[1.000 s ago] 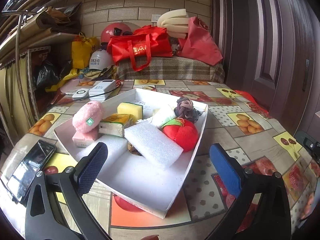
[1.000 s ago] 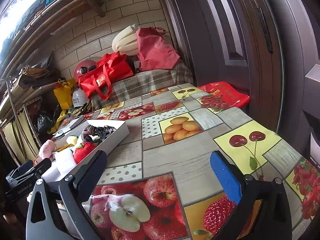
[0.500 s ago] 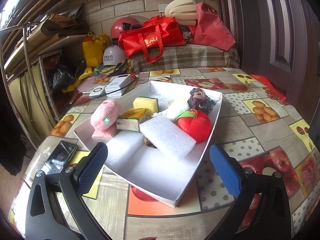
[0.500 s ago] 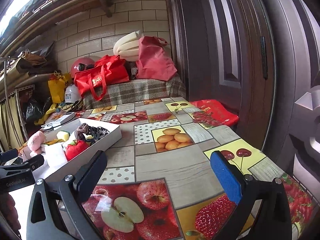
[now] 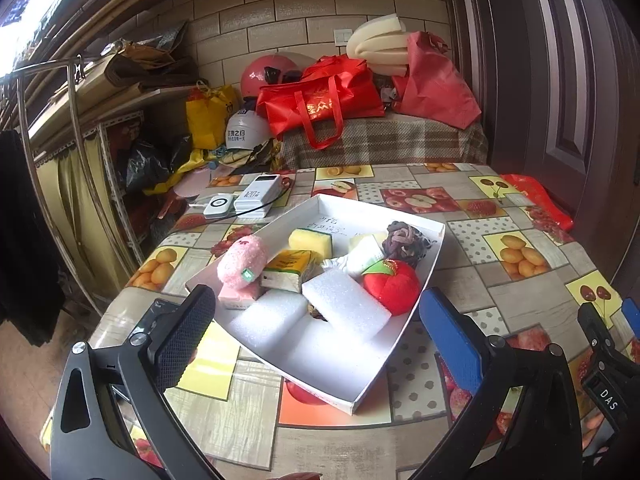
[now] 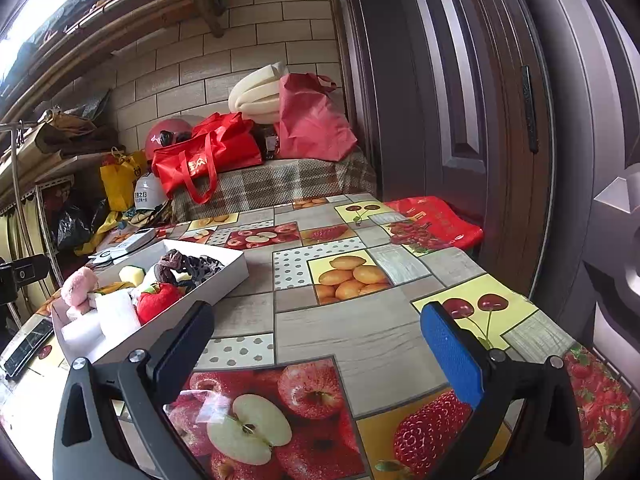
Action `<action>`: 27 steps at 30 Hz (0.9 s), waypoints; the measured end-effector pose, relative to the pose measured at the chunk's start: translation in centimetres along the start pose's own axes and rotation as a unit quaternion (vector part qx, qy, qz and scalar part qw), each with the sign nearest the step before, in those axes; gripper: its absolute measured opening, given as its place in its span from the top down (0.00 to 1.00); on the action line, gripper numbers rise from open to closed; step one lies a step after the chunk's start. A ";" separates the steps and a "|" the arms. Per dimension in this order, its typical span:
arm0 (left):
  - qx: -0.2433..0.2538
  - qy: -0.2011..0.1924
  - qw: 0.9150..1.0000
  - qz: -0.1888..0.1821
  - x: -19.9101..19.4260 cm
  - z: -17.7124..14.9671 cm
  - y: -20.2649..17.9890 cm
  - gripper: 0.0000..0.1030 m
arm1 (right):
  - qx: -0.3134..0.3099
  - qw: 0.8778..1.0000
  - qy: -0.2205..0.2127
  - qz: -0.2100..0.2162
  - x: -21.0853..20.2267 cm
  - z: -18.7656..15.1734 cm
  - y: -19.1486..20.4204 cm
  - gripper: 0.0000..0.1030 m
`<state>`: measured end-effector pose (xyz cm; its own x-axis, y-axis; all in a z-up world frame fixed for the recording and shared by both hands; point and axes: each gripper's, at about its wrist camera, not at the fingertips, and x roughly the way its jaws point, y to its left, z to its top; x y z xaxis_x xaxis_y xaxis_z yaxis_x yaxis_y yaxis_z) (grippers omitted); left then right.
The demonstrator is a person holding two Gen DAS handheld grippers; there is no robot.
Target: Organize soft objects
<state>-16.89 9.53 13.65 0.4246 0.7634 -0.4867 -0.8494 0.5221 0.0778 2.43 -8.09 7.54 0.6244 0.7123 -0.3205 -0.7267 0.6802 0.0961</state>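
Left hand-held gripper (image 5: pixel 316 338) has pulled back and risen; white tray (image 5: pixel 362 390) now sits farther off. Both hand-held grippers spread wide, holding nothing; right hand-held gripper (image 6: pixel 320 346) over bare bench (image 6: pixel 368 332). In tray, near to far: 2 white foam blocks (image 5: pixel 344 306), red plush tomato (image 5: pixel 394 288), pink plush (image 5: pixel 242 262), yellow sponge (image 5: pixel 310 240), dark cloth bundle (image 5: pixel 402 238). Beyond tray: power bank (image 5: pixel 258 196).
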 end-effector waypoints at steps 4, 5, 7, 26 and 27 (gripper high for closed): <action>0.002 0.009 1.000 -0.005 0.3 -0.2 -0.4 0.00 | 0.008 1.000 0.002 0.001 0.1 0.0 -0.3 0.00; 0.002 0.011 1.000 -0.008 0.3 -0.2 -0.5 0.00 | 0.010 1.000 0.003 0.001 0.1 0.0 -0.3 0.00; 0.002 0.017 1.000 -0.015 0.5 -0.3 -0.6 0.00 | 0.011 1.000 0.006 0.001 0.2 0.0 -0.4 0.00; -0.005 0.039 0.999 -0.024 1.5 -0.5 -0.4 0.00 | 0.011 1.000 0.020 0.005 0.7 -0.3 -0.3 0.00; -0.005 0.039 0.999 -0.025 1.5 -0.5 -0.4 0.00 | 0.010 1.000 0.020 0.005 0.7 -0.3 -0.3 0.00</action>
<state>-16.06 10.34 12.45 0.4405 0.7049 -0.5560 -0.8317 0.5536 0.0430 2.98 -7.86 7.01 0.6049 0.7118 -0.3572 -0.7265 0.6769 0.1186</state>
